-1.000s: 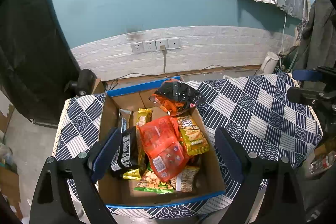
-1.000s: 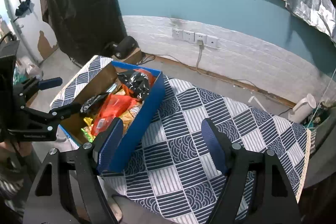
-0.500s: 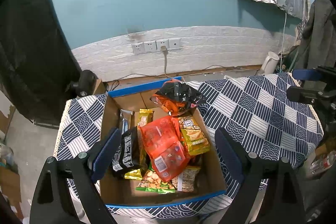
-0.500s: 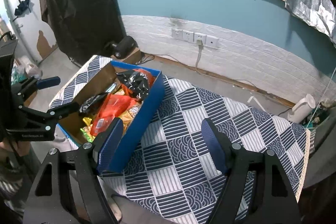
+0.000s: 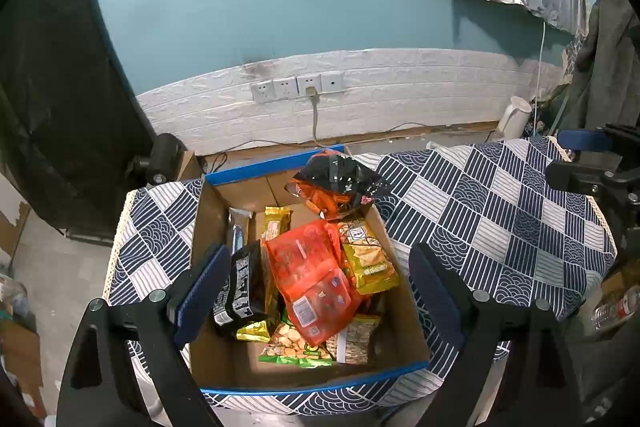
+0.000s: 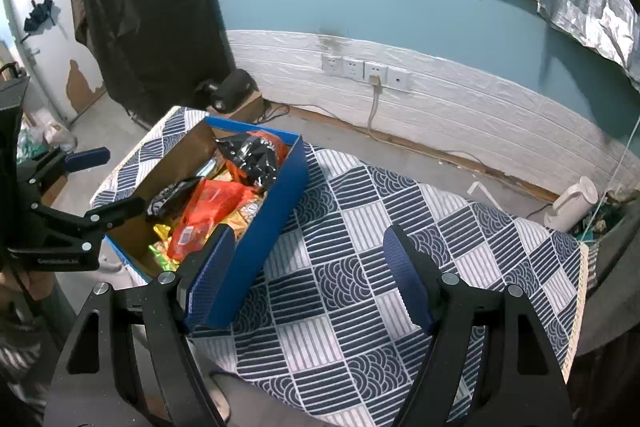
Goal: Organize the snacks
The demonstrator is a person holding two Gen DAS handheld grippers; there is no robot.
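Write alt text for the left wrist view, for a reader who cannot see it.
An open left gripper hovers above a blue-edged cardboard box full of snack packets, an orange bag on top. The box sits on a table with a navy-and-white patterned cloth; the right gripper shows at the right edge, before a teal wall.

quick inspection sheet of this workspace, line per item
surface: patterned tablecloth, bare to the right of the box
job's things: blue-edged cardboard box holding an orange packet, black packet, yellow packet; black-and-orange bag propped on the far corner
clutter: nothing seen on the cloth
grippers: left tool open above the box; right tool open above the cloth
cables: plug and cord at wall sockets
surroundings: teal wall, white kettle on floor
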